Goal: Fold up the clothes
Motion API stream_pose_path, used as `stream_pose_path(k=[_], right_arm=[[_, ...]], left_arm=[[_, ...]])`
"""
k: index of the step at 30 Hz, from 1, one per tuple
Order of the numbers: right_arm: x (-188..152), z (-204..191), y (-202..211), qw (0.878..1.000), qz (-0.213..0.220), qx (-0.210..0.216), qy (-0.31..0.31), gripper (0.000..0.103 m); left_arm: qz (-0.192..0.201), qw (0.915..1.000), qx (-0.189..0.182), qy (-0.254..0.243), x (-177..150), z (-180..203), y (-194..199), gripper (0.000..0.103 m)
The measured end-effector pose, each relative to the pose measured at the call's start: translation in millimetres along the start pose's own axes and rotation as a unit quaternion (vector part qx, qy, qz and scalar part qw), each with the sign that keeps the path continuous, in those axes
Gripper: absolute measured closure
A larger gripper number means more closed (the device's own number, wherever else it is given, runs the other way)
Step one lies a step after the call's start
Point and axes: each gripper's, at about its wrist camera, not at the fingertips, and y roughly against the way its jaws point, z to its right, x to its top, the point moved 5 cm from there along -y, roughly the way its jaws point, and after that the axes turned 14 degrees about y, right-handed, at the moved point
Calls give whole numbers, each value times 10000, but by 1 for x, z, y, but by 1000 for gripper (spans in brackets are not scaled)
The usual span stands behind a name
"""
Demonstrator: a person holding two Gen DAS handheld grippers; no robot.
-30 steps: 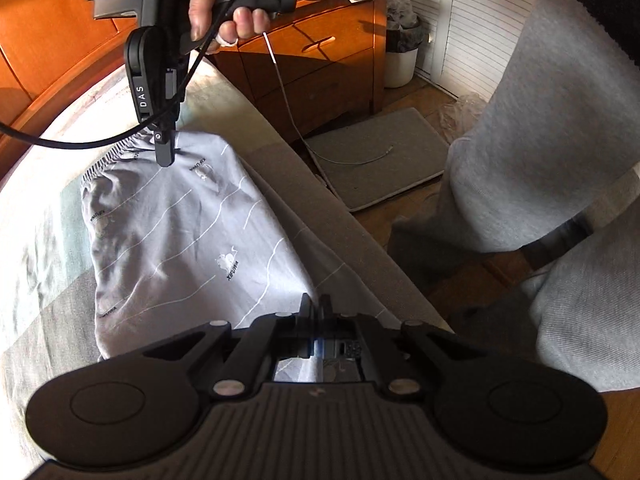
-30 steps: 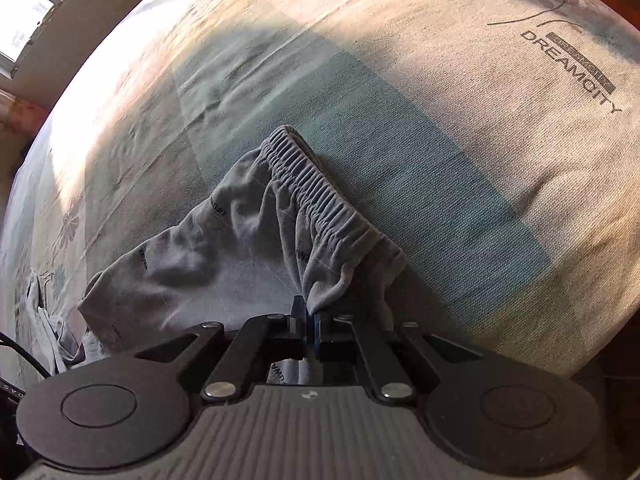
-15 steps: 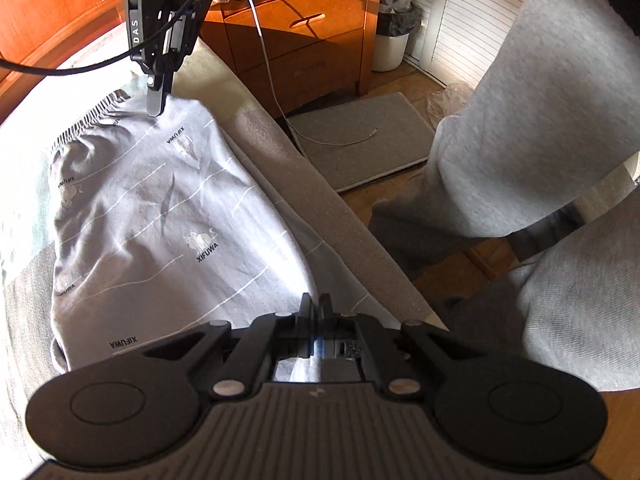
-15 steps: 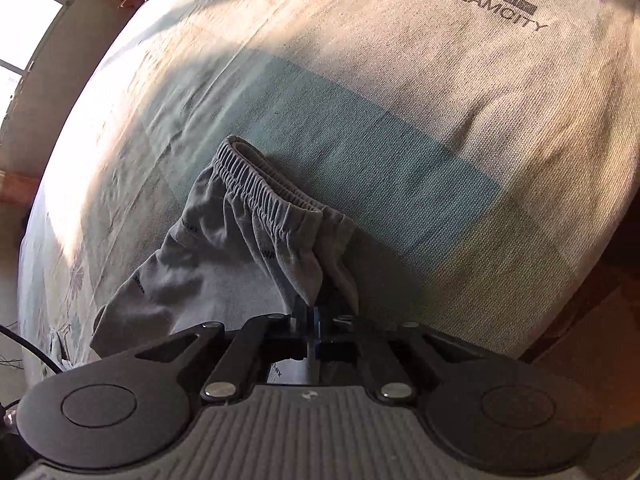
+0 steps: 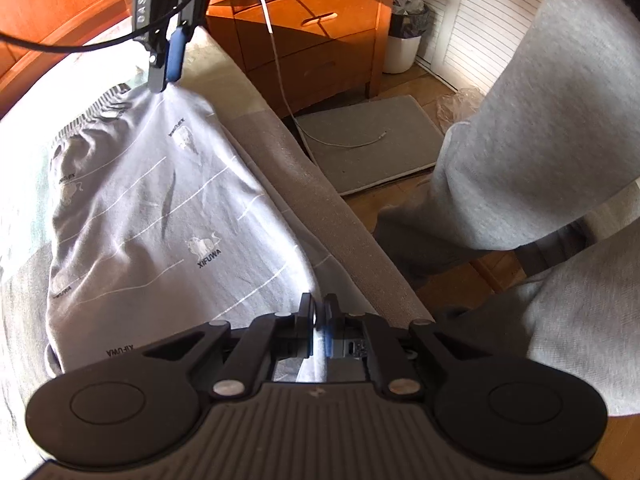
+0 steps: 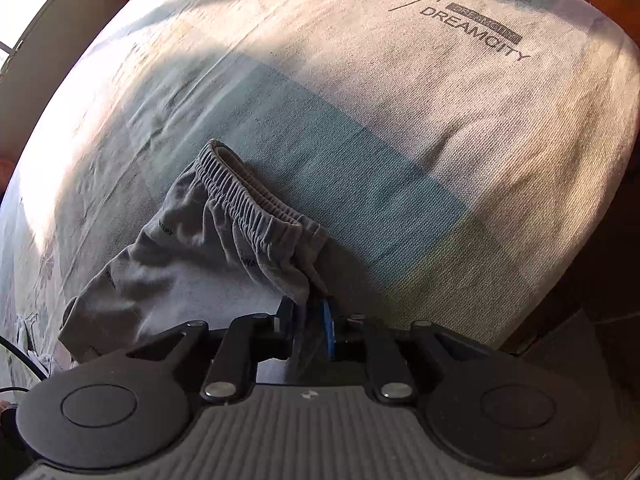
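Both grippers are black with blue finger pads (image 5: 175, 54), silver screws and ribbed housings; the legs (image 5: 520, 120) wear grey sweatpants.

One grey shorts (image 5: 152, 216) (printed), two grippers (image 5: 318, 316), one nightstand (image 5: 304, 36)

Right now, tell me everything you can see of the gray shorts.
The gray shorts look like thin soft cloth, printed with white lines, small animal logos and "XIFUWA". Their gathered elastic waistband is open. They lie spread on the bed sheet, near its edge, pinched by the right tongs at the waistband and the left tongs at the opposite end.
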Motion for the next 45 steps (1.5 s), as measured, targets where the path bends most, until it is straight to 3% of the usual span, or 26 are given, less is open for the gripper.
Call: stream_pose_path(k=[2, 5, 8, 12, 15, 16, 19, 24, 26, 29, 32, 37, 39, 42, 45], right_arm=[[5, -2, 18, 9992, 205, -239, 255, 71], [21, -14, 43, 9936, 594, -453, 850, 71], [36, -39, 45, 9854, 768, -186, 1509, 71], [41, -65, 16, 9722, 540, 114, 2275, 71], [44, -70, 13, 9681, 470, 205, 2454, 74], [45, -72, 12, 9666, 447, 235, 2513, 80], [48, -77, 8, 9618, 377, 326, 2690, 79], [52, -85, 3, 9529, 259, 476, 2982, 79], [60, -101, -1, 9454, 292, 714, 3167, 79], [74, -133, -16, 9328, 317, 1138, 3406, 79], [85, -165, -34, 9128, 408, 1489, 3782, 79], [92, -188, -71, 9009, 101, 1555, 4052, 79], [89, -186, -78, 9001, -91, 1538, 4076, 79], [79, -176, -83, 8975, -364, 1492, 4135, 78], [70, -167, -85, 8960, -577, 1455, 4155, 78]], left_arm=[[-30, 9994, 130, 314, 0, -3, 8, 93], [-120, 9947, 334, 967, -4, -8, 22, 79], [-177, 9874, 469, 1498, -8, -16, 41, 77], [-47, 9786, 982, 1808, 0, -32, 53, 74], [96, 9625, 1245, 2408, 11, -58, 41, 75], [68, 9578, 1219, 2603, 9, -62, 31, 75], [-24, 9413, 1126, 3182, 5, -73, 2, 75], [163, 9245, 1088, 3651, 7, -72, 14, 72], [268, 9073, 1110, 4046, 4, -80, 31, 72], [504, 8875, 1015, 4466, -4, -108, 36, 72], [739, 8653, 915, 4872, -12, -136, 41, 68], [1125, 8230, 744, 5518, -25, -184, 49, 66], [1098, 8157, 50, 5679, -23, -181, 39, 66], [965, 7999, -478, 5904, -27, -166, 27, 66], [855, 7948, -715, 5966, -28, -152, 19, 66]])
